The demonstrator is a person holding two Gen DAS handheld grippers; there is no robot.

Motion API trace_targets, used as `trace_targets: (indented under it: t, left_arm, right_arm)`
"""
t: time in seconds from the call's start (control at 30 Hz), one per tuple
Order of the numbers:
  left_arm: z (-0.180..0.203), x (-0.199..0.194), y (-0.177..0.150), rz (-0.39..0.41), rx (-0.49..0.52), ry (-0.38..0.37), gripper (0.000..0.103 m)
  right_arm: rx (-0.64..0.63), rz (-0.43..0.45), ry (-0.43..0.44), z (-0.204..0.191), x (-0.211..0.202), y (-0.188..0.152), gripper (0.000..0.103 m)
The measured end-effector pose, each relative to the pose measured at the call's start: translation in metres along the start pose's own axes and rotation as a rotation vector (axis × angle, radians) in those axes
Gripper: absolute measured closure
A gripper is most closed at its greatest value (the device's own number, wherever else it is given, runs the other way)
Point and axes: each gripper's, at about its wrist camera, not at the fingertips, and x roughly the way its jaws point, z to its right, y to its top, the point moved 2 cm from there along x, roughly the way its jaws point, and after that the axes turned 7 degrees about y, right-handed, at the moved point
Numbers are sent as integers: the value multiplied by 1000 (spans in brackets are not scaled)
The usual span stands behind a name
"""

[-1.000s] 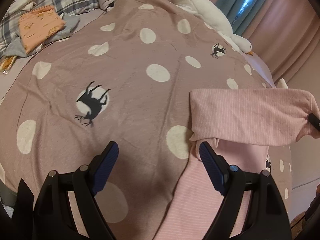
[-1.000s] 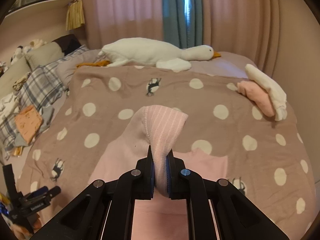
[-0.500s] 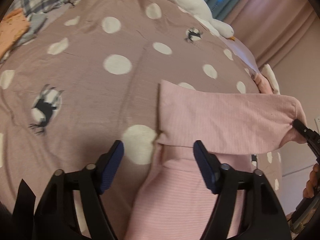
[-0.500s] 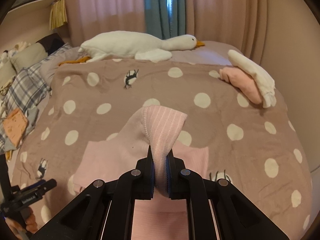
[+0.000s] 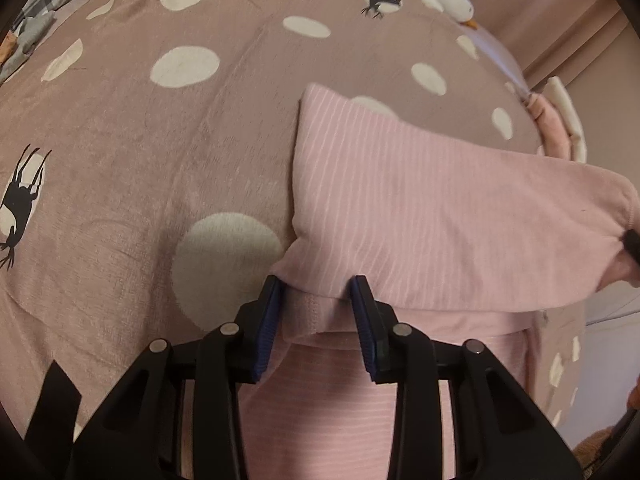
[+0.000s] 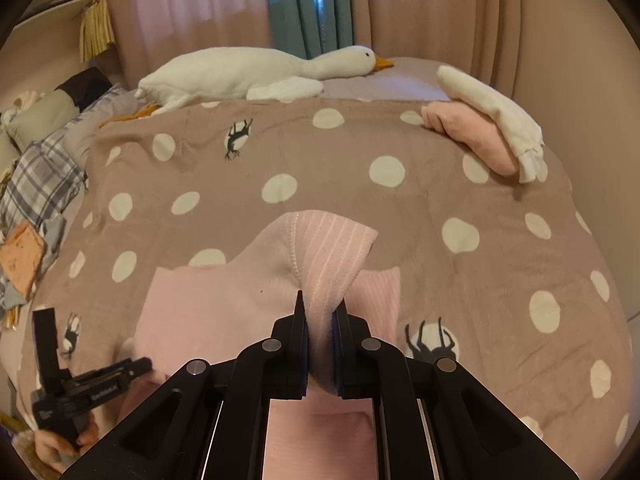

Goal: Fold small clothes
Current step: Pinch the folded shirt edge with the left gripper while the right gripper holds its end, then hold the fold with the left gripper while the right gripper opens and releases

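Note:
A pink striped garment (image 5: pixel 432 216) lies on the brown polka-dot blanket (image 5: pixel 160 140), partly folded over itself. My left gripper (image 5: pixel 318 300) is open, its blue pads on either side of the folded edge at the garment's left side. My right gripper (image 6: pixel 321 320) is shut on the garment's far corner (image 6: pixel 328 252) and holds it lifted off the blanket. The right gripper's tip shows at the right edge of the left wrist view (image 5: pixel 632 244). The left gripper shows at lower left in the right wrist view (image 6: pixel 88 384).
A white goose plush (image 6: pixel 256 72) lies at the far end of the bed. A pink and a white folded cloth (image 6: pixel 488 132) sit at the far right. Plaid bedding (image 6: pixel 36 184) and an orange cloth (image 6: pixel 20 256) lie at the left edge.
My left gripper has moved right and forward to the garment's folded edge, and its jaws have narrowed around it. My right gripper has kept its hold on the corner.

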Motion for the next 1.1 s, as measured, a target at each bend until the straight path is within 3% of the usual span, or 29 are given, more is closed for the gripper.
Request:
trace_targets:
  t: [1.1]
  left_arm:
    - [-7, 13, 3, -19, -35, 30, 62]
  right_arm:
    - [111, -106, 1, 46, 37, -38, 93]
